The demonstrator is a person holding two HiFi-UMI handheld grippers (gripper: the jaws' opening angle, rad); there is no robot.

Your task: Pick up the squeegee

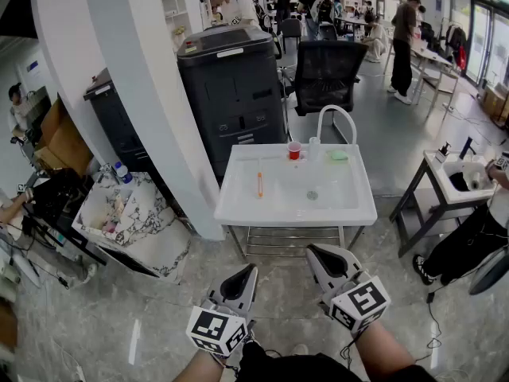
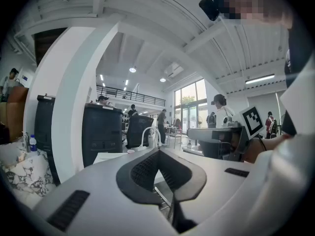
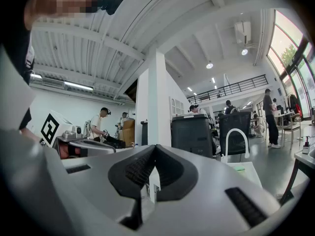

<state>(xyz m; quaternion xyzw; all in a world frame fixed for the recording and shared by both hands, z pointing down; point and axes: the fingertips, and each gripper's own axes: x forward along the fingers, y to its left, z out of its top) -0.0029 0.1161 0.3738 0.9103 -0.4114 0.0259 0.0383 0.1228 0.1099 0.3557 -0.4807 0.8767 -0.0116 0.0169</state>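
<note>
Well ahead of both empty, pressed-together jaw pairs, the squeegee (image 1: 259, 184) lies lengthwise away on the sink's (image 1: 235, 210) left part, nearly in line with the left gripper (image 1: 251, 269), the right gripper (image 1: 312, 251) farther aside.

I see my left gripper (image 1: 248, 272) and right gripper (image 1: 316, 253), jaws together, well short of the white sink (image 1: 238, 205), where the orange squeegee (image 1: 260, 184) lies left of the drain (image 1: 312, 195)

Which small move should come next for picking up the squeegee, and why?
Probably carry the left tool forward toward the thin orange squeegee on the white sink unit. That tool is shut, empty and well short of the sink, roughly in line with the squeegee.
</note>
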